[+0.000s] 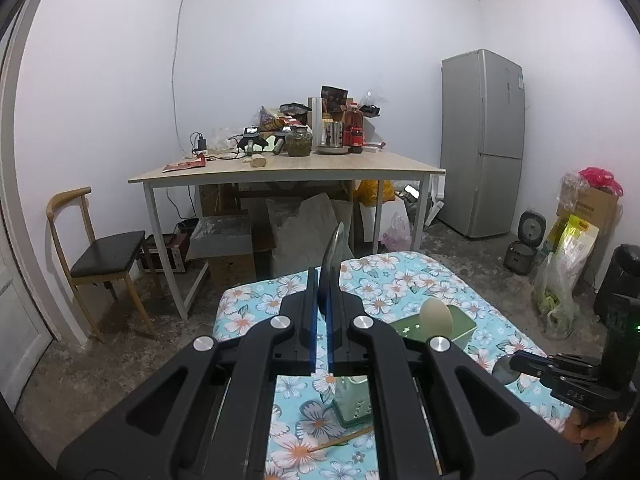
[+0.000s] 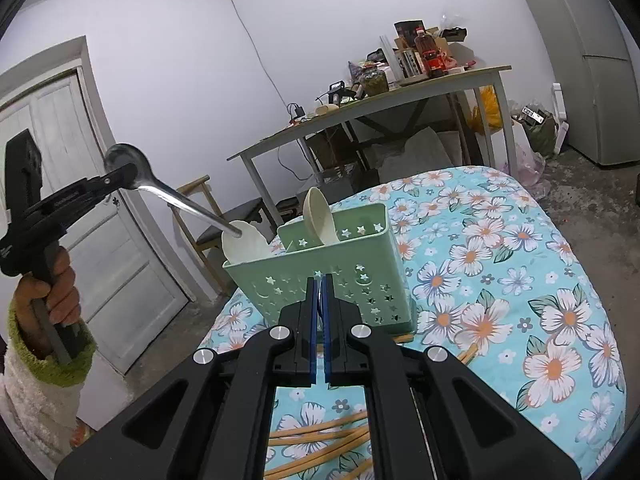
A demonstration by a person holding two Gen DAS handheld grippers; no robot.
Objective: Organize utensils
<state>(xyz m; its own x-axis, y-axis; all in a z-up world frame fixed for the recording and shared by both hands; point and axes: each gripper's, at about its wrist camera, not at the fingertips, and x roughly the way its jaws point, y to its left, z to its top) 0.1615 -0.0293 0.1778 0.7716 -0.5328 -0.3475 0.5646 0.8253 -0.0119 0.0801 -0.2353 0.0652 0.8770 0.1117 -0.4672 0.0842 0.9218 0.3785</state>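
Floral-cloth table (image 2: 520,280), far edge curving off w/ bare floor beyond. On it the green caddy (image 2: 360,276), pale spoons upright in its compartments. Left gripper (image 2: 124,174) is clamped on the bowl of a steel spoon (image 2: 180,202), held up in the air left of the caddy; long axis slants handle-down toward the caddy's left compartment, tip just over a pale spoon (image 2: 244,244). Left hand nearer, open air around. Right gripper (image 2: 320,280) closed, seemingly on the caddy's near wall. Bamboo chopsticks (image 2: 320,440) lie loose below
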